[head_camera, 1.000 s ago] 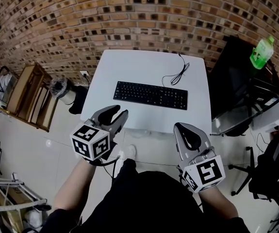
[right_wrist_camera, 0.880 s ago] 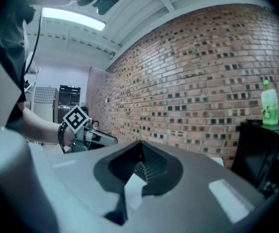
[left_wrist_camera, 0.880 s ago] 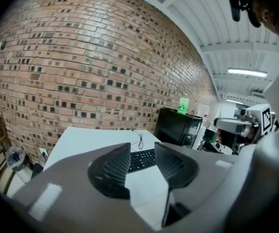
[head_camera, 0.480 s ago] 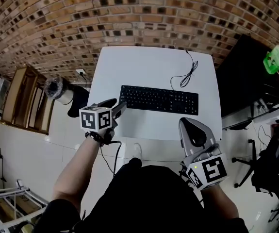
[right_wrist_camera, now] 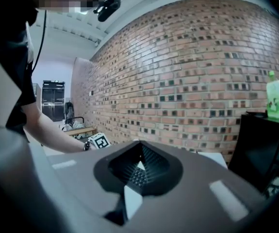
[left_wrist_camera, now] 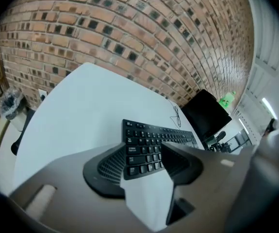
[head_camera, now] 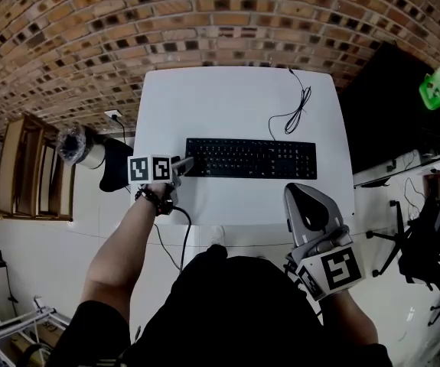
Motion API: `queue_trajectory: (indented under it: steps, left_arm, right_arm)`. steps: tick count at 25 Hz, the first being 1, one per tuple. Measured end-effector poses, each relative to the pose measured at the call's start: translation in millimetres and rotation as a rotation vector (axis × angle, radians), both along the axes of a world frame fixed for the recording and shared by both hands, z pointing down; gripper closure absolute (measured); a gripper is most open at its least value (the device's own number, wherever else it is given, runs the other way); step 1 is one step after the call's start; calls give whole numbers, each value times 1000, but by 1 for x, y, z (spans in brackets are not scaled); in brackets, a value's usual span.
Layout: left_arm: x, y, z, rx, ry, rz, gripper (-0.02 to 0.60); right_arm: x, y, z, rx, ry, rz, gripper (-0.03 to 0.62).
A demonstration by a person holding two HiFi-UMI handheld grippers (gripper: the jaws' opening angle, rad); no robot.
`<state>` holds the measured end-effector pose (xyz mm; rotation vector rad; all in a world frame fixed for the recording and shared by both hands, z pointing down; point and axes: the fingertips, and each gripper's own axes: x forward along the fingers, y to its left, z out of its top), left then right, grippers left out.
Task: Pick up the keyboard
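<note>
Left gripper [head_camera: 183, 163] is at the left end of the keyboard [head_camera: 252, 158], tilted downward, with its jaws opening. In the left gripper view [left_wrist_camera: 146, 159] the keyboard's [left_wrist_camera: 154, 140] left-hand keys show in the gap between the two ribbed pads, and neither pad presses on it. Whether a jaw tip touches the keyboard's edge cannot be told. The black keyboard lies flat and lengthwise across the white bench [head_camera: 220, 98], nearer the person's edge than the wall edge. A thin black cable [head_camera: 296, 109] runs from behind the keyboard's right part, loops loosely over the bare bench top and goes off the far edge. The right gripper [head_camera: 300, 191] is held off the bench's near right corner, well apart from the keyboard. The right gripper view [right_wrist_camera: 138, 166] shows its jaws closed together with nothing between them, pointing roughly level toward the brick wall [head_camera: 204, 21]. That wall rises just behind the bench. To the right of the bench stands a black cabinet [head_camera: 388, 105] with a green bottle [head_camera: 439, 86] upright on top. To the left, on the pale floor, are a lined waste bin [head_camera: 74, 145] and a wooden shelf unit [head_camera: 28, 167]. An office chair [head_camera: 426, 251] stands at the far right.
</note>
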<state>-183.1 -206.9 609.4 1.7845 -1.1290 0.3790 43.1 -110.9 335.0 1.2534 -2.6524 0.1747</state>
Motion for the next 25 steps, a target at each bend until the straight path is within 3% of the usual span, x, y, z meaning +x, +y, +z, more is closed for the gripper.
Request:
queue_trajectory:
  steps: [16, 20, 25]
  left_arm:
    - [3, -18, 45, -141, 149, 75, 353]
    - [8, -21, 47, -152, 207, 73, 378]
    - [2, -20, 52, -173, 190, 70, 458]
  right_arm:
    - [-18, -17, 8, -31, 30, 63, 592]
    - [-20, -19, 8, -32, 35, 71, 592]
    - [-18, -21, 7, -32, 40, 84, 592]
